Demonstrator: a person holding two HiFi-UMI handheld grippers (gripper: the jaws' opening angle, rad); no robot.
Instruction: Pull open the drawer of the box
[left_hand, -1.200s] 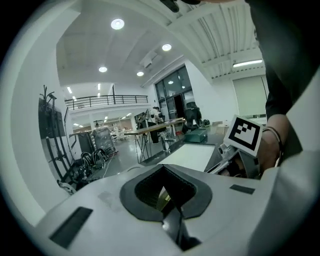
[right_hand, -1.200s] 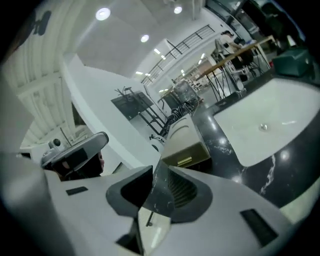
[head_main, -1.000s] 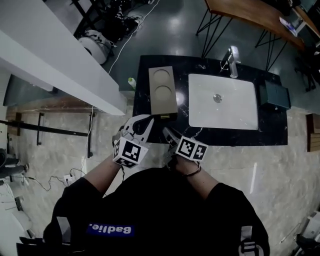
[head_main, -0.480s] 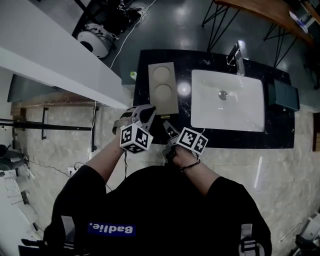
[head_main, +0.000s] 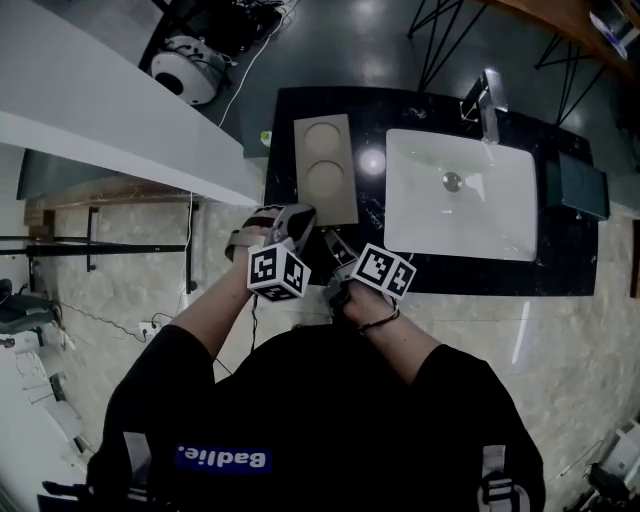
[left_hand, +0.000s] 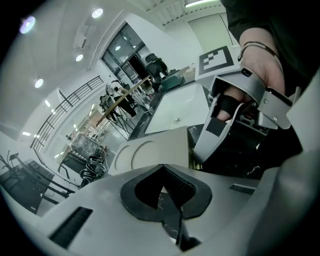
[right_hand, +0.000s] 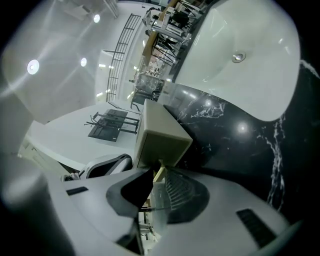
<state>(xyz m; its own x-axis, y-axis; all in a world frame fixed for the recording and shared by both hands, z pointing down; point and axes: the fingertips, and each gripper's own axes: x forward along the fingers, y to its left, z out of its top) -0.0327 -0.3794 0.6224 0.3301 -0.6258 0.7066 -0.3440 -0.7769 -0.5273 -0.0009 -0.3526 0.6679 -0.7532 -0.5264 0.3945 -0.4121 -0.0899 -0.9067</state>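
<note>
At the far left a broad white ledge (head_main: 110, 110) is seen, and cables and a round white device (head_main: 190, 60) lie on the dark floor beyond it. The left gripper (head_main: 296, 218) is held at the near left corner of the box (head_main: 325, 170). Its jaws are pressed together with nothing between them, and contact with the box cannot be judged. The beige box, its top marked by two round recesses, stands on the left end of the black countertop (head_main: 560, 250), just beside the white sink (head_main: 470, 225). The right gripper (head_main: 332, 243) is set against the box's near face, its jaws pinched on a small beige pull tab (right_hand: 159, 175). Whether the drawer has come out at all cannot be told. Further right, a faucet (head_main: 488, 100) stands at the sink's far edge and a dark green container (head_main: 580, 185) rests at the counter's right end. Compared with a second ago, the right gripper has been brought from short of the box up onto the tab, while the left gripper has kept its place at the corner.
</note>
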